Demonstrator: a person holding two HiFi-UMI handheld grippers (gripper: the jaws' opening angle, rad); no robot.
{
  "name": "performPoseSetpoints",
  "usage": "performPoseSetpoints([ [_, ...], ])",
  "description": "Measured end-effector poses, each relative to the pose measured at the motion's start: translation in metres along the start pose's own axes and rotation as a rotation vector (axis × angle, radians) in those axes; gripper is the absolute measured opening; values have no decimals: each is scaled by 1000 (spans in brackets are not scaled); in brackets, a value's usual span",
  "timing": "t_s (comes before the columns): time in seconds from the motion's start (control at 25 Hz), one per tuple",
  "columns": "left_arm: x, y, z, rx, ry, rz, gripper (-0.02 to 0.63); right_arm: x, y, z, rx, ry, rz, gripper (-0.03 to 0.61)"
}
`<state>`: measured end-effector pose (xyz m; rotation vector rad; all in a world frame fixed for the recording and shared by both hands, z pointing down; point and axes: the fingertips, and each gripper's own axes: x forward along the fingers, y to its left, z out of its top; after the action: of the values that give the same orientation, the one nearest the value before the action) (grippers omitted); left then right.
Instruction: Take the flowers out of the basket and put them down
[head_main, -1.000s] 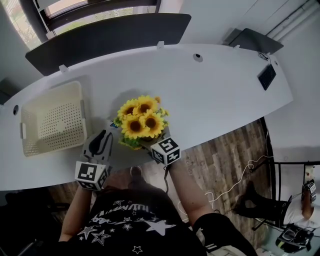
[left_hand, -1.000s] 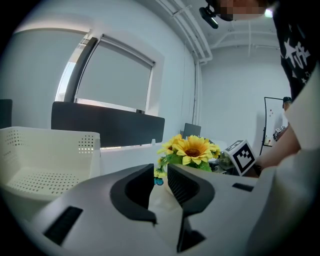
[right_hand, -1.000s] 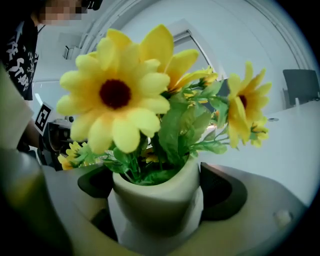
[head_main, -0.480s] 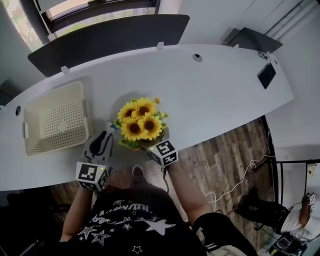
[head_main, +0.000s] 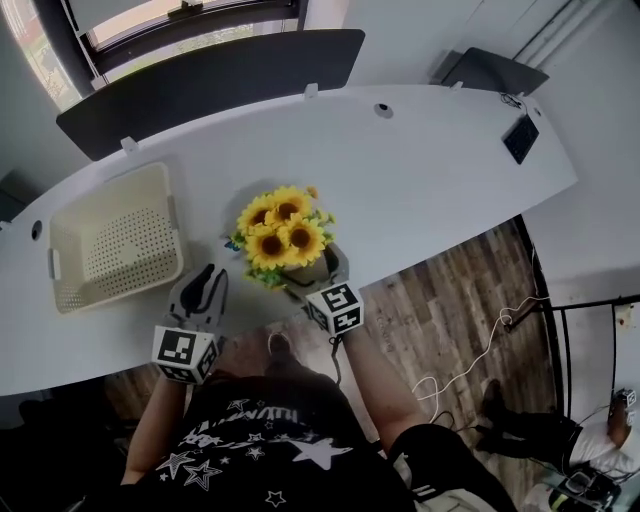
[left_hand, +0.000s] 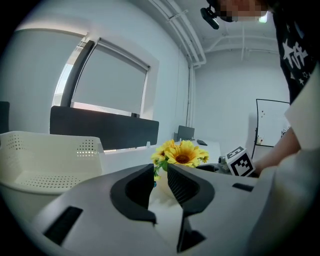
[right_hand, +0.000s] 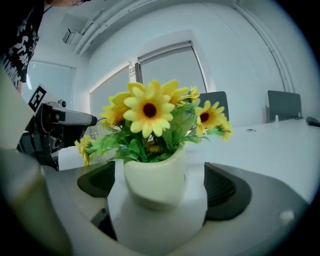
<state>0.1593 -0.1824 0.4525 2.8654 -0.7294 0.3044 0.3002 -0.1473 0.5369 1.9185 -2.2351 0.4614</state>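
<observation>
So the right gripper just let go, jaws now clear either side of the flowers standing on the table at the basket's 3 o'clock, so job looks done; left gripper is slightly open, empty.

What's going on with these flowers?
A person works with two hand-held grippers. The round cream pot of yellow sunflowers stands on the white table, beside the empty cream perforated plastic basket. The right hand-held gripper has its jaws open either side of the pot, not pressing it. The left hand-held gripper is nearby, open and empty.
</observation>
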Motion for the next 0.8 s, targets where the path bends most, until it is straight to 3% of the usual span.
performPoseSetpoints([
  [0.24, -24, 3, 7, -9, -33, -85, 87, -28, 7, -2, -8, -20, -119, 522],
  [0.44, -61, 7, 21, 2, -73, -176, 87, -54, 32, 3, 48, -59, -233, 522],
  [0.8, -127, 36, 22, -2, -113, -248, 87, -70, 113, 33, 56, -137, -293, 520],
])
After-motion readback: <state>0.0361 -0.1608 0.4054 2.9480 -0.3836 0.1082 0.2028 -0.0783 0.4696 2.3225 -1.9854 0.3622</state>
